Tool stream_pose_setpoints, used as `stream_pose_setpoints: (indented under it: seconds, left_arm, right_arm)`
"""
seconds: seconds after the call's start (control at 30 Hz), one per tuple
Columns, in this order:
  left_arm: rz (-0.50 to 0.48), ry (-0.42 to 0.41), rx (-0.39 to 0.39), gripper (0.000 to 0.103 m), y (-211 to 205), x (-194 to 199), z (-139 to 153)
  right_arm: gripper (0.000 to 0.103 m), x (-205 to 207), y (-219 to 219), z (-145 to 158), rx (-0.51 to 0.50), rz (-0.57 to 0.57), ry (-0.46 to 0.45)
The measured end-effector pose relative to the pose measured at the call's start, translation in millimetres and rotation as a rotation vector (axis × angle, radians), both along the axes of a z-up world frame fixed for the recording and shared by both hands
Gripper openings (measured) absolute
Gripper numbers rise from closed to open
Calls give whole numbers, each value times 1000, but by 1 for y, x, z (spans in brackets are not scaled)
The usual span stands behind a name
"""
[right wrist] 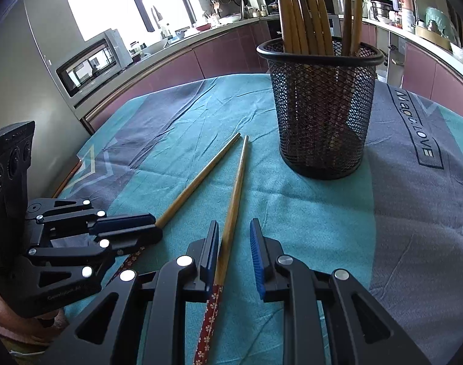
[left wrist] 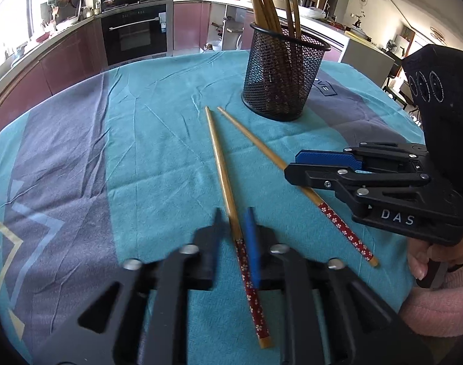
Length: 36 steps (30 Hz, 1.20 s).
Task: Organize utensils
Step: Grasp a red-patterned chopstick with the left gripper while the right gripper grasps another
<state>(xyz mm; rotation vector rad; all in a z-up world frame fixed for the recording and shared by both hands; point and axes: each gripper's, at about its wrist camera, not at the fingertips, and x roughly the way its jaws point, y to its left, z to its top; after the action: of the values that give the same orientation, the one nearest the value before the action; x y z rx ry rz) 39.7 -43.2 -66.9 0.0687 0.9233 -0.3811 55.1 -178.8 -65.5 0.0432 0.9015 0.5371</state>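
Lying flat on the teal-and-grey tablecloth, two loose chopsticks form a narrow V. Their bare tapered tips almost meet near the foot of the black mesh holder, and their red flowered butt ends spread apart toward the person.

The left chopstick runs nearly straight away from the left gripper, whose fingers straddle it just above the red band. One blue pad lies against the wood and the other finger stands off, so it is not clamped.

The right chopstick sits between the parted fingers of the right gripper. It lies close to the left-hand pad, with a clear gap on the other side.

From the left wrist view the right gripper lies low across its chopstick, with a hand in a pink sleeve on the grip.

The holder stands upright beyond the tips, well in from the far cloth edge, with a bundle of chopsticks fanning out of its top. Bare cloth lies open to both sides of the pair — nothing sits between the tips and the holder.

Beyond the table are maroon cabinets, a built-in oven and a microwave.
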Motion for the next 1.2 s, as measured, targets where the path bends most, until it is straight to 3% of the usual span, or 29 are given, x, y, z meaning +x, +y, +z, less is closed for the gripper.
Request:
stream_pose_setpoints:
  seconds: [0.03, 0.33, 0.53, 0.63, 0.77, 1.2]
  left_arm:
    - [6, -13, 11, 36, -1, 1, 1]
    - [7, -24, 48, 33, -8, 25, -3]
    - [13, -27, 60, 22, -11, 34, -3]
    - [15, -30, 54, 13, -12, 35, -4]
    - [32, -25, 39, 9, -14, 37, -4]
    - [62, -32, -31, 8, -2, 31, 7]
  right_arm:
    - [20, 1, 2, 0, -2, 2, -1]
    - [20, 9, 17, 0, -58, 3, -16]
    - [18, 14, 24, -1, -92, 1, -29]
    - [12, 14, 25, -1, -105, -9, -34]
    - [6, 17, 19, -2, -79, -22, -22]
    - [5, 10, -8, 14, 55, -25, -31]
